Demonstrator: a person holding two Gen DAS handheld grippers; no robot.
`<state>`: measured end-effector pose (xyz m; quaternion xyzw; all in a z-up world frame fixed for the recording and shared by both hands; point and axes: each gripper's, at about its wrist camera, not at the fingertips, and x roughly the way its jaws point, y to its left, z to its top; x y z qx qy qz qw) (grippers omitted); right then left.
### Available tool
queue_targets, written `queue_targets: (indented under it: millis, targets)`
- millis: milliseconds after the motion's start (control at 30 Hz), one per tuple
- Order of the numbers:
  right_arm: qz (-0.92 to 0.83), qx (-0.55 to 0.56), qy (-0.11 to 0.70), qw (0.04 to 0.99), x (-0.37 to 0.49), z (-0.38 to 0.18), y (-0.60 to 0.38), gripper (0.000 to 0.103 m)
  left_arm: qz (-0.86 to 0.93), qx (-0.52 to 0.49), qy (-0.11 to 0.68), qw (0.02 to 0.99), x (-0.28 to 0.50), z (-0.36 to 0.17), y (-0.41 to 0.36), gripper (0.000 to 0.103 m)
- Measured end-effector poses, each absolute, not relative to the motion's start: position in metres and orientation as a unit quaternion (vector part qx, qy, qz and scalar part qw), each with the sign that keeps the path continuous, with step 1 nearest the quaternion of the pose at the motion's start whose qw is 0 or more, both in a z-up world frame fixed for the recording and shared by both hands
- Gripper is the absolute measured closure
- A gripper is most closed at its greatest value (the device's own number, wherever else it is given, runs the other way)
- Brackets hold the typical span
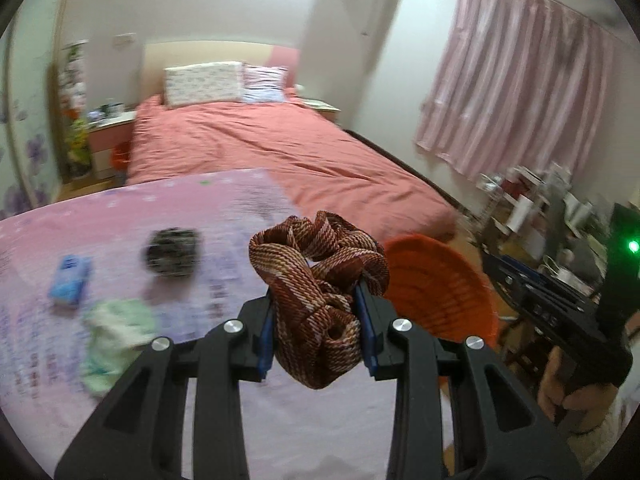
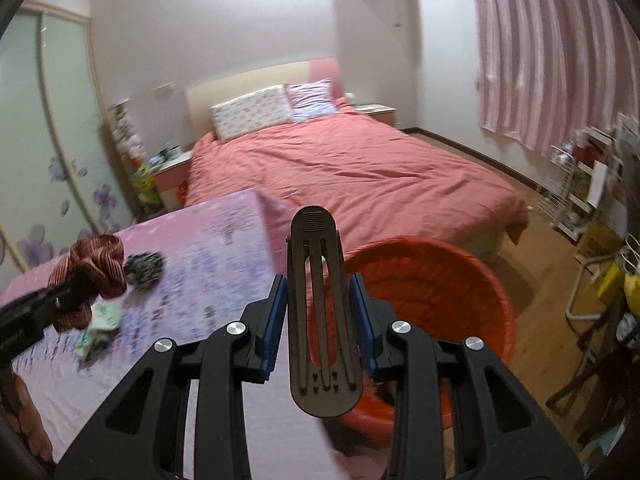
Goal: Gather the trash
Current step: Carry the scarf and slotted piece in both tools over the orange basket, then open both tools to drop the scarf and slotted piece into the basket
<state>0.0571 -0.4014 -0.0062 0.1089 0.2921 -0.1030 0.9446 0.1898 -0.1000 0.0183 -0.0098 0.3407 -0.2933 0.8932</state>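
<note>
my left gripper [image 1: 318, 320] is clamped on a bunched red-brown woven cloth strip [image 1: 320, 280], held above the right edge of the pink printed tabletop [image 1: 120, 216]. my right gripper [image 2: 322, 320] pinches one black plastic clip [image 2: 322, 320], over the rim of the single orange basket [image 2: 460, 276] just beside that edge. three things lie on the tabletop: a blue packet [image 1: 70, 280], a dark blurred wad [image 1: 172, 252] and a pale green crumpled piece [image 1: 116, 320]. the cloth's print is too blurred to read.

red-brown scrunchie [image 1: 320, 296] bunched, held aloft | black hair clip [image 2: 322, 316] upright, above orange basket [image 2: 460, 280]
</note>
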Motion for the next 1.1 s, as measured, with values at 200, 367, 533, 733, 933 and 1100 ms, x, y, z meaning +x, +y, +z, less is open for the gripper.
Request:
queue_targets:
  millis: [200,367,533,733,933,1100]
  targets:
    - [-0.134,0.142,0.296,0.935,0.066,-0.023,-0.444,0.070,-0.349,0.001,0.349,0.869,0.192,0.003,-0.171,0.069]
    - [-0.141,0.168,0.303,0.927,0.071,-0.039,-0.472,0.070,-0.381,0.009,0.360,0.852,0.198,-0.013,-0.226,0.068]
    - [-0.145,0.189,0.316,0.919,0.081,-0.058,-0.491,0.069,-0.388,0.027,0.372,0.843,0.207,-0.033,-0.259,0.058]
    - [-0.152,0.193,0.336,0.909,0.081,-0.077,-0.494,0.047,-0.363,0.038,0.389,0.846,0.219,-0.057,-0.259,0.031]
    - [-0.154,0.188,0.348,0.905,0.073,-0.084,-0.487,0.040,-0.332,0.049,0.392,0.856,0.224,-0.063,-0.230,0.021]
    - [-0.145,0.187,0.358,0.903,0.072,-0.087,-0.482,0.038,-0.285,0.066,0.380,0.878,0.218,-0.064,-0.186,0.010]
